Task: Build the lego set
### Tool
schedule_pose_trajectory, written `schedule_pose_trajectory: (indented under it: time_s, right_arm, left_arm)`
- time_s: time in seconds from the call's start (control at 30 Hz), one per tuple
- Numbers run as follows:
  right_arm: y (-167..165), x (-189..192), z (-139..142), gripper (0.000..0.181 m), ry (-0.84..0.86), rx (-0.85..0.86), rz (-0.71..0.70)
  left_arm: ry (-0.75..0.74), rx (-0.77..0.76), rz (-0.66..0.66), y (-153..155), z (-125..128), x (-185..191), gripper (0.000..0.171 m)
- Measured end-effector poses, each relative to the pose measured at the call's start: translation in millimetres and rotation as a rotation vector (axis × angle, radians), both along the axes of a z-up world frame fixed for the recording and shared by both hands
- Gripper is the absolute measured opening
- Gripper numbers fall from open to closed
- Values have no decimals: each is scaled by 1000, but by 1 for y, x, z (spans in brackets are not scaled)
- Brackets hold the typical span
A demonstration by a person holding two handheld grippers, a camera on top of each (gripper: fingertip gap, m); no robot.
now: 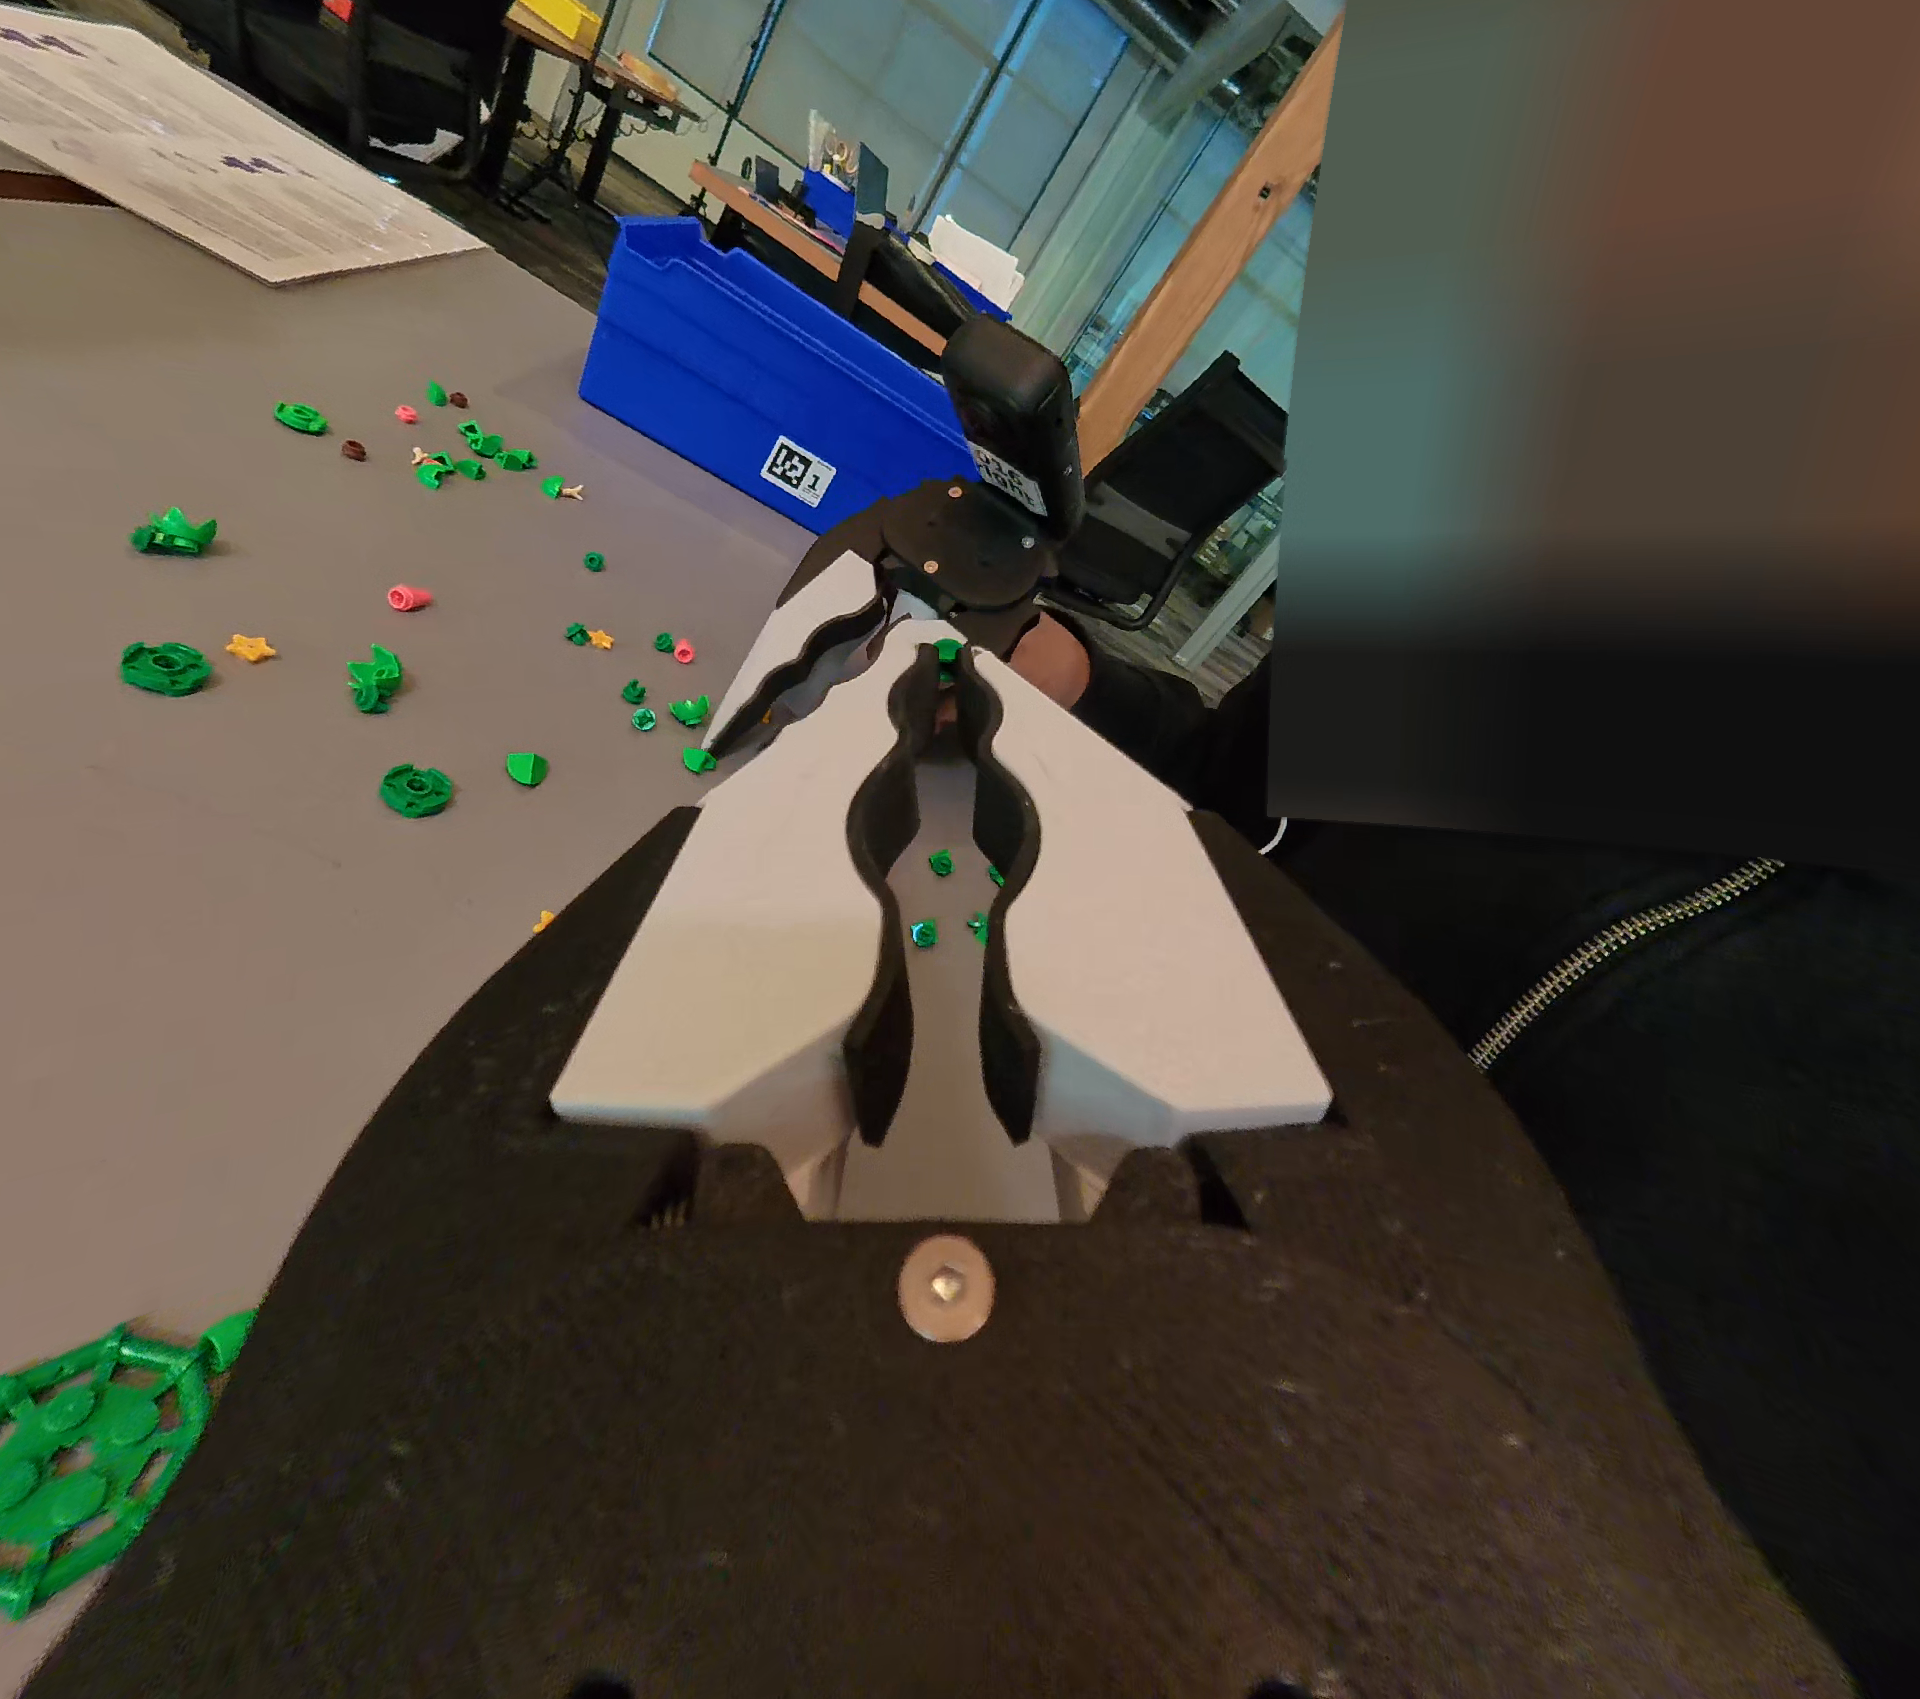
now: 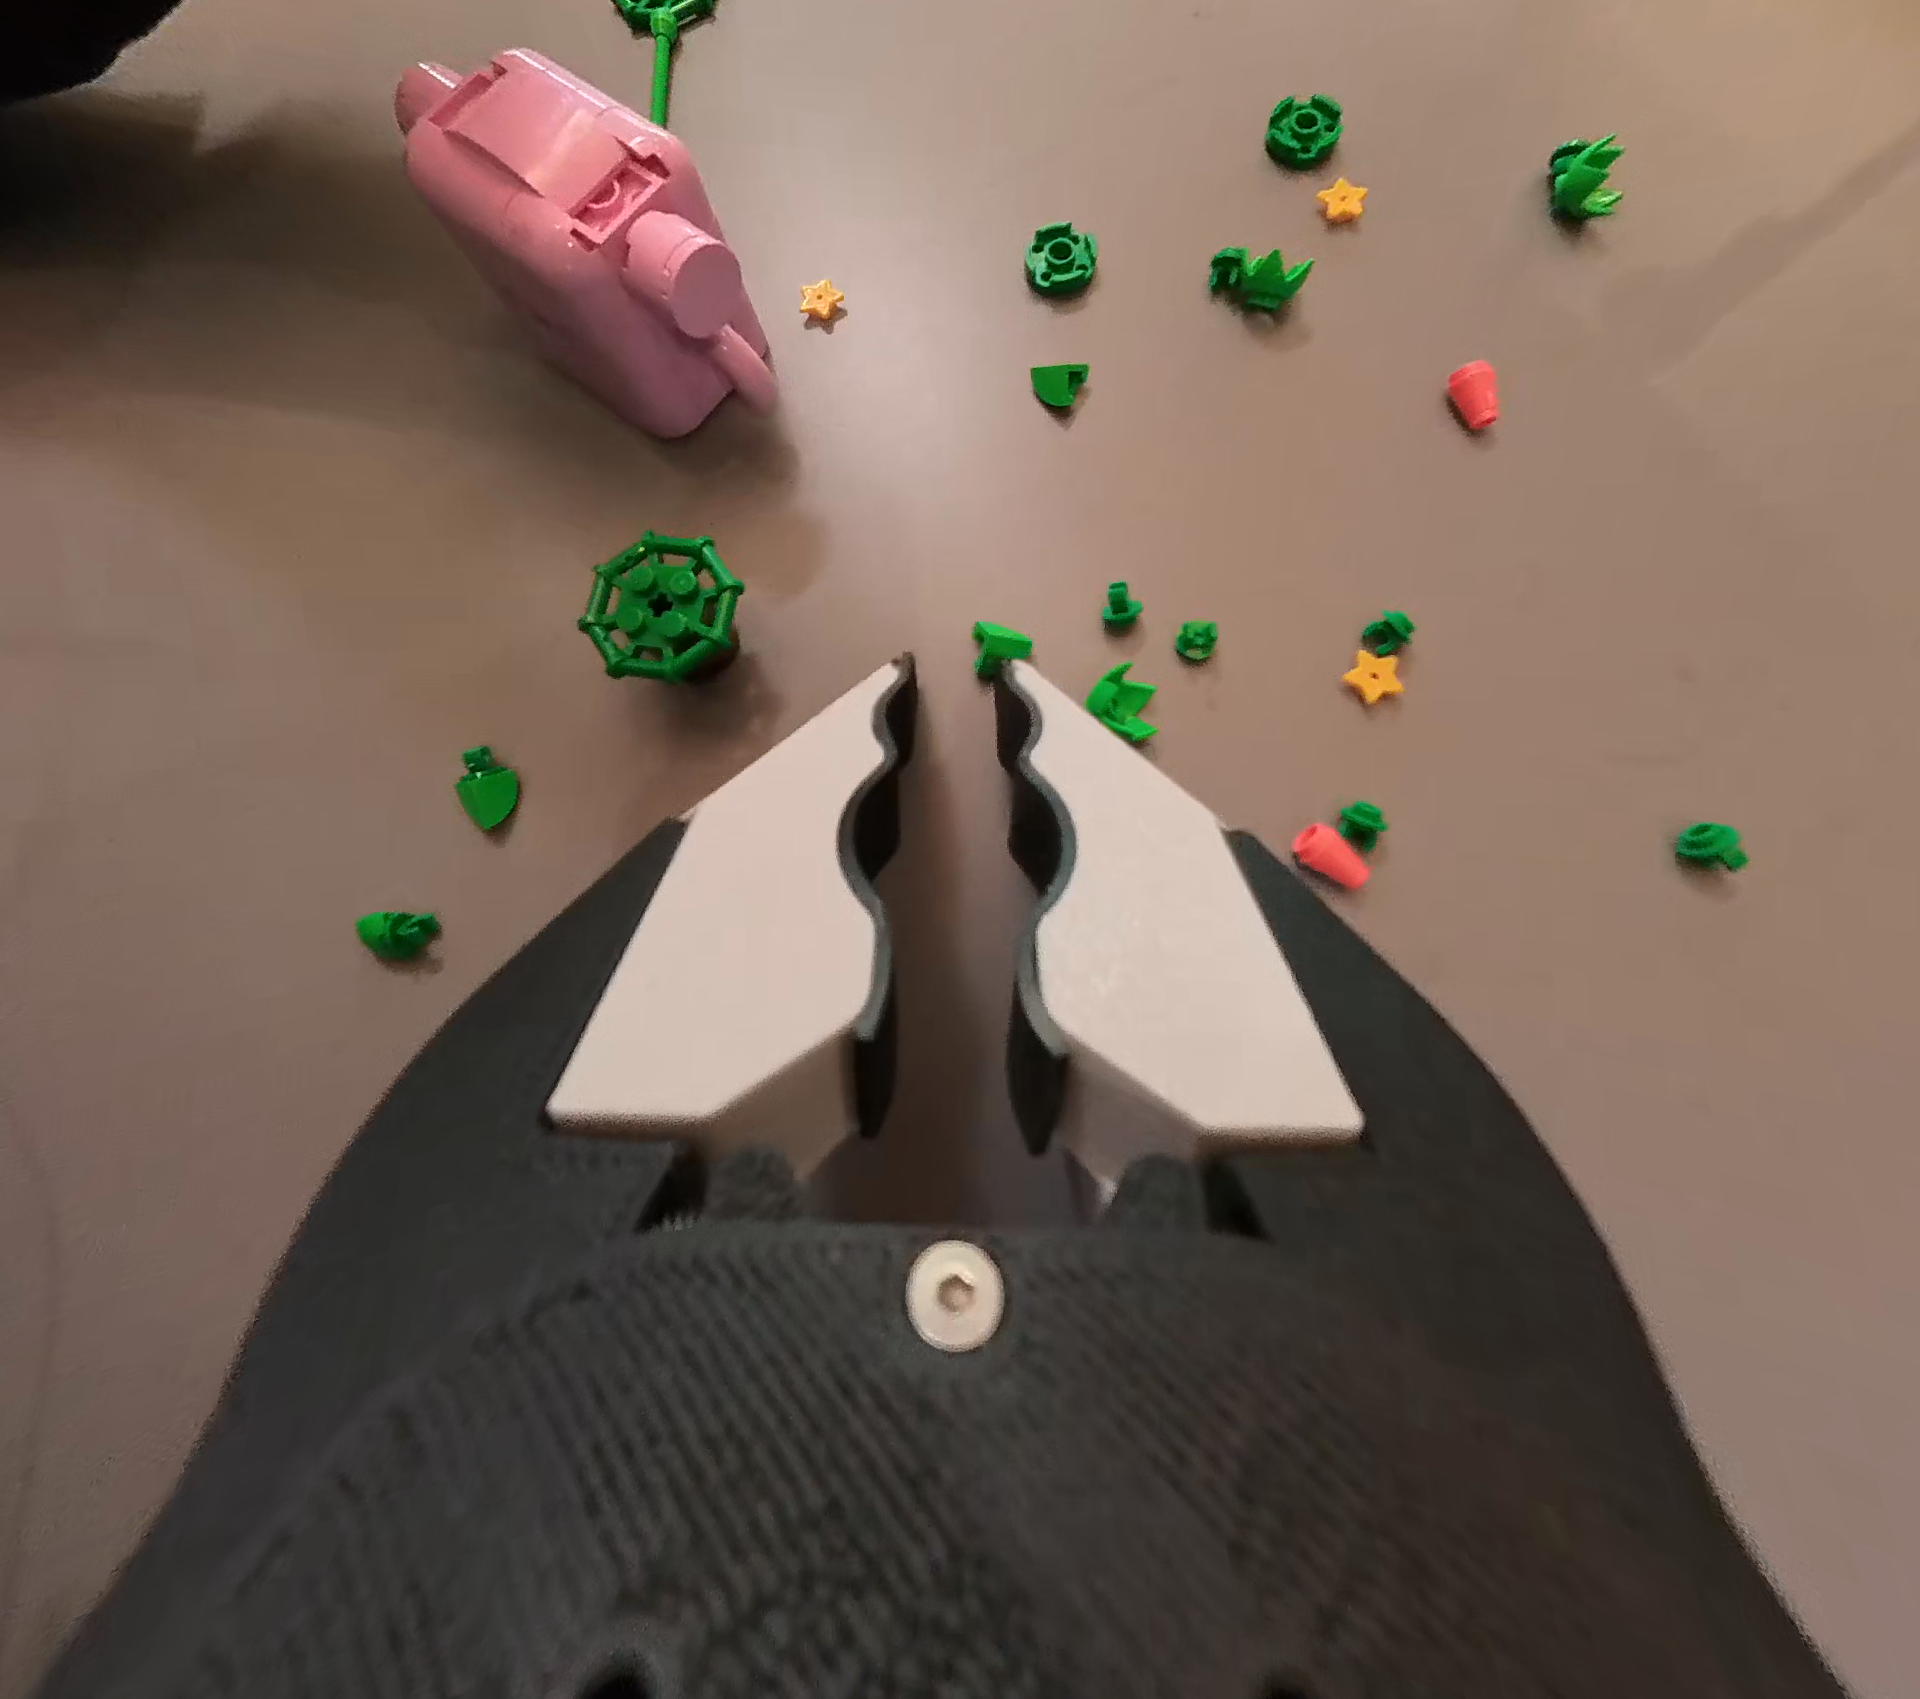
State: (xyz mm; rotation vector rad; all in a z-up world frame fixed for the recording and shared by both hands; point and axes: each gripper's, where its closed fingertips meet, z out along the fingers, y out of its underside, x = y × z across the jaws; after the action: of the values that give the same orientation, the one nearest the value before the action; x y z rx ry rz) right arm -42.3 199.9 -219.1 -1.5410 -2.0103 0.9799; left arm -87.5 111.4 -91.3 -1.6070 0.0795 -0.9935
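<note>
The left tongs [image 1: 943,662] hide most of a small green piece [image 1: 945,650].

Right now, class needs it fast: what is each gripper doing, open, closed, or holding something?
Left gripper: closed on a small green lego piece at its fingertips.
Right gripper: slightly open, holding nothing, above the table.
</note>
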Motion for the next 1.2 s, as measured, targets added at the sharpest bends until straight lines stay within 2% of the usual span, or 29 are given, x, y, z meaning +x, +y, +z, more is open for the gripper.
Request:
schedule_pose_trajectory:
  time_s: [0.17, 0.33, 0.57, 1.2]
  right_arm:
    - [1, 1, 0, 14, 0, 28, 5]
    - [-6, 1, 10, 14, 27, -74, 33]
    - [3, -1, 7, 19, 33, -16, 1]
    - [18, -5, 0, 12, 28, 85, -67]
  left_arm:
    - [-1, 1, 2, 0, 0, -1, 0]
    - [-3, 9, 2, -1, 2, -1, 0]
    - [-5, 14, -2, -1, 3, 0, 0]
    - [-18, 20, -13, -2, 4, 2, 0]
